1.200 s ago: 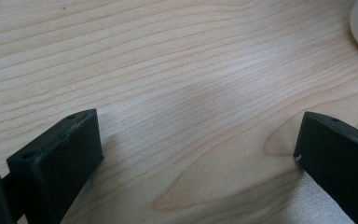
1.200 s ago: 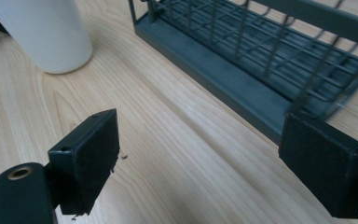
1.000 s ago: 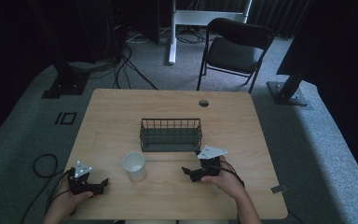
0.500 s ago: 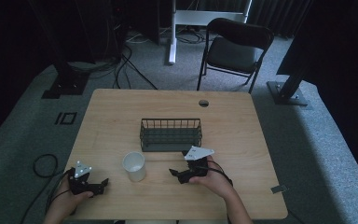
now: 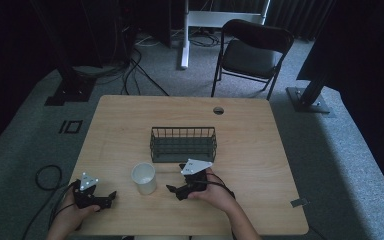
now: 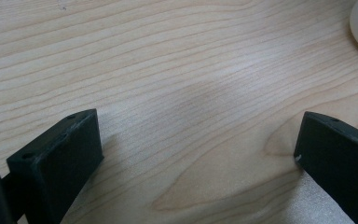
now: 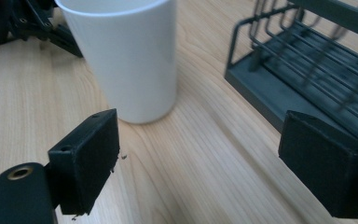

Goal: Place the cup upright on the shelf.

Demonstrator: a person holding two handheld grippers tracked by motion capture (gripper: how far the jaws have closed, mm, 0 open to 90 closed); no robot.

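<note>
The right gripper [image 5: 176,190], jaws spread wide, has slid leftward toward the white cup [image 5: 144,178] now standing just ahead of it, so a grasp looks imminent, while the left gripper [image 5: 109,198] rests open nearby.

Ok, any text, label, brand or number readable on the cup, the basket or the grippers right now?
None can be read.
White cup: plain wall, no print or label.
Dark wire basket: no tag or marking.
Right gripper and left gripper: bare black jaws; the grey plates carry small dark spots, too small to tell as text.
Wooden table: only grain.
</note>
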